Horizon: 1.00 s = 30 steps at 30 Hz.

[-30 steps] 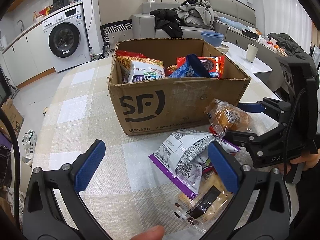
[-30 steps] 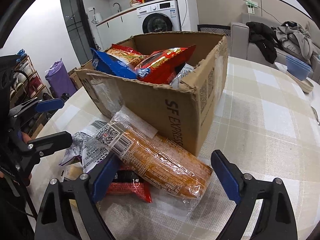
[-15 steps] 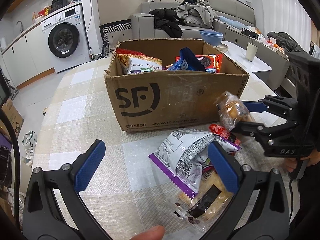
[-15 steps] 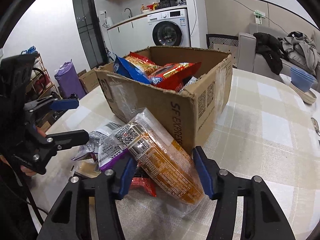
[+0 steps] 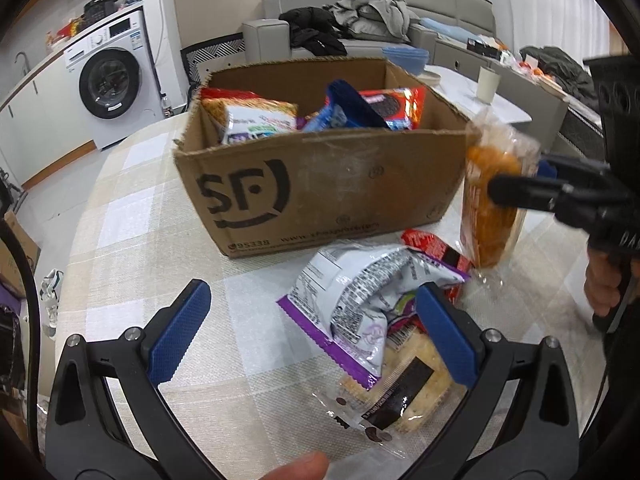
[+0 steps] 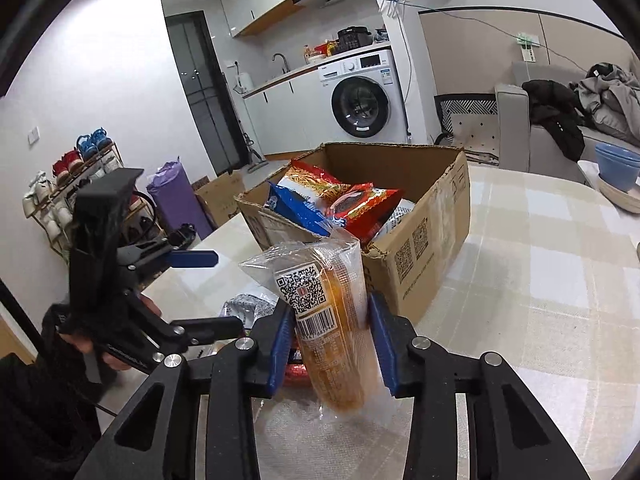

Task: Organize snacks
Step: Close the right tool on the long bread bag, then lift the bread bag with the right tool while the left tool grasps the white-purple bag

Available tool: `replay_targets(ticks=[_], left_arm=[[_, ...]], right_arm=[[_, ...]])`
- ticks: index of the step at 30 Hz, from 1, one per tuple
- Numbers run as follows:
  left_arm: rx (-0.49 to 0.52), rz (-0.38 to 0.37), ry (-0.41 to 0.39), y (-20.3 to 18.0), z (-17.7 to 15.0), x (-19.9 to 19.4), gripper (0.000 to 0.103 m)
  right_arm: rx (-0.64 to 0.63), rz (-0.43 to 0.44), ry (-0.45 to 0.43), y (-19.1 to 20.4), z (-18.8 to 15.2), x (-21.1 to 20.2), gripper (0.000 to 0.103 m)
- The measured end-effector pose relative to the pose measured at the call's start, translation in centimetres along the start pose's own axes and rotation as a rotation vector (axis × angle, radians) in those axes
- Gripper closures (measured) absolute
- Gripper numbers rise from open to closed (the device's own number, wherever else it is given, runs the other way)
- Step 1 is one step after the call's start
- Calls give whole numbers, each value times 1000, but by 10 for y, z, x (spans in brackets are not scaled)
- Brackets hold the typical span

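The right gripper (image 6: 331,338) now pinches the clear-wrapped orange bread pack (image 6: 334,320), its jaws closing from a wide stance a second ago to a tight squeeze on the wrapper. The pack, which lay flat on the checked tablecloth (image 6: 540,280) against the cardboard box (image 6: 424,232), stands upright and lifted, its lower end hanging above the cloth beside the box corner. A red snack packet (image 5: 434,246), earlier partly buried beneath the bread, lies exposed next to the silver-and-purple bag (image 5: 356,300). The box looms closer in the left view.
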State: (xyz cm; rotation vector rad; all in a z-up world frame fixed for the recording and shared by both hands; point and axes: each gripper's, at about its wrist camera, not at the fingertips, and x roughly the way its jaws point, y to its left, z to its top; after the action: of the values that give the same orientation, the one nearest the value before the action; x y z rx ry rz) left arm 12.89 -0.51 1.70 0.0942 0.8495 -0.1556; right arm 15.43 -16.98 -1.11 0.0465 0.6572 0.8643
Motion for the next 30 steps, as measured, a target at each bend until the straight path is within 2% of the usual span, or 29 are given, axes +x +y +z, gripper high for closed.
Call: replay_targets(ticks=[5,17,30], left_arm=[[16,-5,4,-5,-3,8,1],[-48,-54,19,9,3,35,1],[26,-139,29,-6,18,52,1]], right_arm=[[0,-15,7,-4,-3,-2,66],[-36,8,36,-5,-9,-7,66],[-29,7,43,-7,-6,-6,66]])
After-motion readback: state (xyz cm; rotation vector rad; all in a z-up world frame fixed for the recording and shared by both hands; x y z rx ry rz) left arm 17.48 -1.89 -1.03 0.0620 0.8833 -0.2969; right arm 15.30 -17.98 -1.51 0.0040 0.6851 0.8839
